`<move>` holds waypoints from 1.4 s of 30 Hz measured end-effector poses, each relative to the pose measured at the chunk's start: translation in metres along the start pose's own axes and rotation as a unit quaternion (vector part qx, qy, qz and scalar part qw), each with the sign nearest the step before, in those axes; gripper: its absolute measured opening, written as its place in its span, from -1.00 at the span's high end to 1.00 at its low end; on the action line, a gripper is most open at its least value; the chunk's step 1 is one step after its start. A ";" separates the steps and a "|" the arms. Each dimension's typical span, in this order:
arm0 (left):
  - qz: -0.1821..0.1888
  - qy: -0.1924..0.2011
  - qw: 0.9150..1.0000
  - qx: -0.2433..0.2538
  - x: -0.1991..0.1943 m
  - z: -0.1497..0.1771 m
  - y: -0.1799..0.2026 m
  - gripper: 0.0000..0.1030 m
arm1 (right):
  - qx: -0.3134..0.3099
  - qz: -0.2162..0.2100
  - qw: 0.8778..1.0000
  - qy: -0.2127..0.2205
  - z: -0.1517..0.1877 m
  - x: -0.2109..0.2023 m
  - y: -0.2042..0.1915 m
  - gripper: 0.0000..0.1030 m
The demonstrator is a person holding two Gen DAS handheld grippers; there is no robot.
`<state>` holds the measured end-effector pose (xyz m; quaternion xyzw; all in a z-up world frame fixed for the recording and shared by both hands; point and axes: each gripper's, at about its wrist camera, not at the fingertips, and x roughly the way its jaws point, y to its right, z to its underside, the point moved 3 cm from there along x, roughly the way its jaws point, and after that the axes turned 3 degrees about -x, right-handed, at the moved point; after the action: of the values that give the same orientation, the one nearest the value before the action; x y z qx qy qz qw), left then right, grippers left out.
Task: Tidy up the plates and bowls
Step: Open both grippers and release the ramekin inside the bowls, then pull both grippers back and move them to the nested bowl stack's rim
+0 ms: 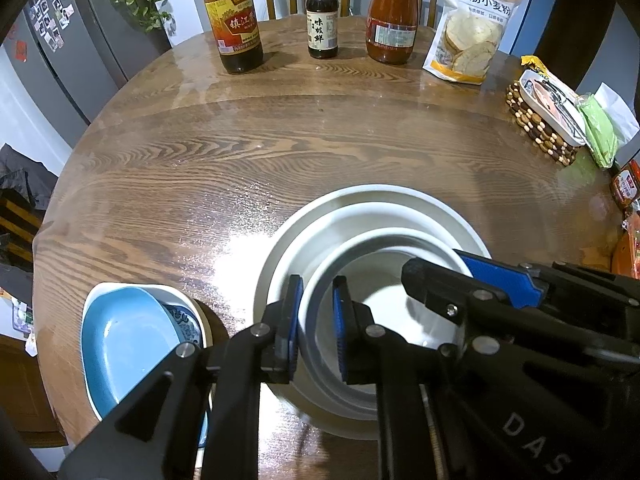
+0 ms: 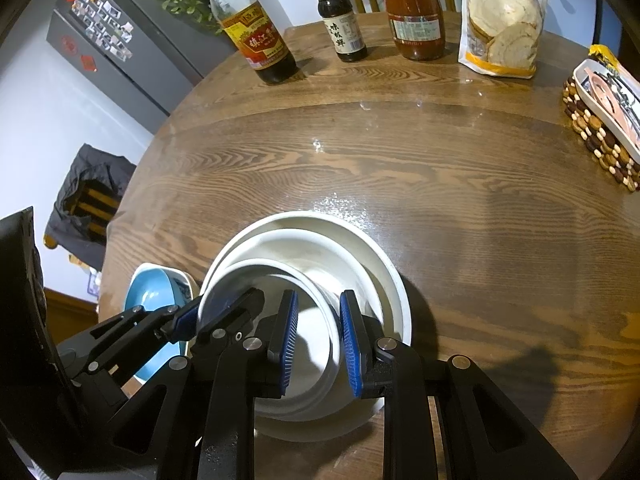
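A stack of white bowls (image 1: 360, 216) sits on the round wooden table, a smaller white bowl (image 1: 384, 296) nested inside the larger ones. My left gripper (image 1: 317, 330) straddles the left rim of the smaller bowl with a gap at each pad. My right gripper (image 2: 319, 342) straddles the opposite rim of the same bowl (image 2: 264, 276), also with a gap; it shows in the left wrist view (image 1: 480, 288). To the left, a blue dish (image 1: 120, 340) lies tilted in a white bowl with a blue-patterned bowl (image 1: 186, 322).
Along the far edge stand a vinegar bottle (image 1: 234, 20), a small dark sauce bottle (image 1: 322, 16), a red sauce bottle (image 1: 393, 16) and a flour bag (image 1: 470, 28). A beaded trivet with a white tray (image 1: 548, 116) and packets lie at the right edge.
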<state>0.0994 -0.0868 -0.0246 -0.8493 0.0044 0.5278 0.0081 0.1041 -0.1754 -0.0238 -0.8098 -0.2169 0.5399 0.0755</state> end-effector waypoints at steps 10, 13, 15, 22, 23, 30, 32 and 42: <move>-0.004 0.010 1.000 0.003 -0.007 0.002 0.001 0.66 | -0.001 0.004 1.000 0.009 0.003 -0.008 -0.002 0.44; -0.004 0.013 1.000 0.003 -0.010 0.002 0.000 0.66 | -0.003 0.005 1.000 0.011 0.004 -0.011 -0.003 0.43; -0.005 0.016 1.000 0.002 -0.012 0.003 -0.001 0.66 | -0.002 0.005 1.000 0.013 0.004 -0.012 -0.004 0.43; -0.009 0.023 1.000 -0.003 -0.018 0.006 -0.003 0.54 | -0.003 0.002 1.000 0.020 0.006 -0.018 -0.005 0.41; -0.009 0.025 1.000 -0.004 -0.019 0.006 -0.004 0.50 | -0.003 0.002 1.000 0.021 0.006 -0.019 -0.005 0.41; -0.013 0.036 0.999 -0.017 -0.027 0.005 -0.011 0.13 | 0.004 0.002 0.999 0.034 0.007 -0.030 0.001 -0.19; -0.009 0.044 0.999 -0.020 -0.031 0.005 -0.011 -0.19 | 0.006 -0.008 0.999 0.036 0.008 -0.032 0.000 -0.48; -0.009 0.073 0.997 -0.017 -0.051 0.001 -0.011 -0.20 | -0.002 -0.026 0.998 0.057 0.007 -0.051 -0.003 -0.49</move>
<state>0.0757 -0.0759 0.0209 -0.8855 -0.0115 0.4646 -0.0020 0.0806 -0.1953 0.0171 -0.8335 -0.2342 0.4901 0.1006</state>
